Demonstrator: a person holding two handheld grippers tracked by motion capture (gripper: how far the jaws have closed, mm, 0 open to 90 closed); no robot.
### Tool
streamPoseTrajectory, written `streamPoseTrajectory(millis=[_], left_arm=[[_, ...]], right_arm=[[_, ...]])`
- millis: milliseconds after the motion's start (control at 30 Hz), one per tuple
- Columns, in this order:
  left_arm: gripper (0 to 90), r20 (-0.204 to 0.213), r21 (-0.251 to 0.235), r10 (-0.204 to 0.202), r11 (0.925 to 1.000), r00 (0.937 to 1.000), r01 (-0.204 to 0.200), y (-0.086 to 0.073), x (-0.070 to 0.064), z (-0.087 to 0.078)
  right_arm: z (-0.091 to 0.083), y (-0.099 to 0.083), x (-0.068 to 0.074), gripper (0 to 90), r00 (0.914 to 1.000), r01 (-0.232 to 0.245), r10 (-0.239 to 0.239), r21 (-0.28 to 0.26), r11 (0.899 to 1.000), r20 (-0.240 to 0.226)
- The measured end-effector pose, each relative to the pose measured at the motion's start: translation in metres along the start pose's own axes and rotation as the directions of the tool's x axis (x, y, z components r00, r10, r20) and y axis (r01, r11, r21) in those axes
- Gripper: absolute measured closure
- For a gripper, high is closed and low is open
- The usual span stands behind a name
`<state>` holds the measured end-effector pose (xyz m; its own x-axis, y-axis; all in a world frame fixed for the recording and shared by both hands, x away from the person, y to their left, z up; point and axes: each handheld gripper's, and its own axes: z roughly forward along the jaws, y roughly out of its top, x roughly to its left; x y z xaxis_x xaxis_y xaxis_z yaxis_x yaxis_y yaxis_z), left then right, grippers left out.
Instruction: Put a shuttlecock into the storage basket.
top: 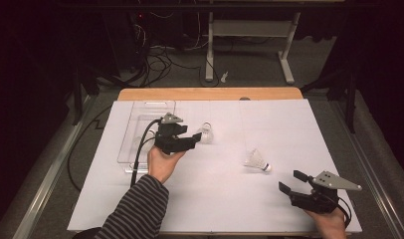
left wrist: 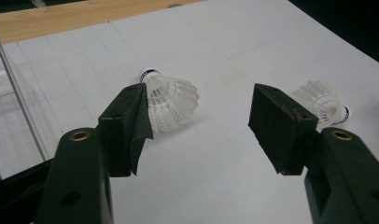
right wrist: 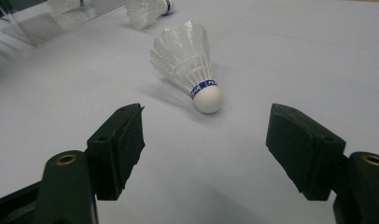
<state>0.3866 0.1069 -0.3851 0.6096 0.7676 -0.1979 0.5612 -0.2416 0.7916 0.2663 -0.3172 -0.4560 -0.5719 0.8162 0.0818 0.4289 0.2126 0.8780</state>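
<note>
Two white feather shuttlecocks lie on the white sheet. One shuttlecock (top: 206, 132) (left wrist: 171, 100) rests just ahead of my left gripper (top: 192, 133) (left wrist: 201, 116), close to its left jaw, cork pointing away. The other shuttlecock (top: 257, 160) (right wrist: 190, 60) lies with its blue-banded cork toward my right gripper (top: 291, 181) (right wrist: 204, 126), a short way in front of it. Both grippers are open and hold nothing. In the left gripper view the second shuttlecock (left wrist: 325, 102) peeks out behind the right jaw.
A clear plastic box (top: 145, 132) (right wrist: 43, 21) stands at the left, beside my left hand; something white shows through its wall. The white sheet (top: 289, 124) covers the table, and a wooden edge (top: 210, 93) runs along the back. Cables and a desk frame lie beyond.
</note>
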Motion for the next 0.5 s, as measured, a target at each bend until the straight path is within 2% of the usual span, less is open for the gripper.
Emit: streamPoseTrajectory(millis=[167,500], left_arm=[[37.8,0.005,0.026,0.002,0.9997,1.0000,-0.002,0.004,0.001,0.006],[40.2,-0.015,0.084,0.013,0.9964,0.9998,-0.011,0.012,0.005,0.017]], right_arm=[[0.000,0.000,0.000,28.3,1.0000,-0.001,0.001,0.001,1.000,-0.001],[0.000,0.000,0.000,28.2,1.0000,0.000,0.000,0.001,1.000,-0.002]])
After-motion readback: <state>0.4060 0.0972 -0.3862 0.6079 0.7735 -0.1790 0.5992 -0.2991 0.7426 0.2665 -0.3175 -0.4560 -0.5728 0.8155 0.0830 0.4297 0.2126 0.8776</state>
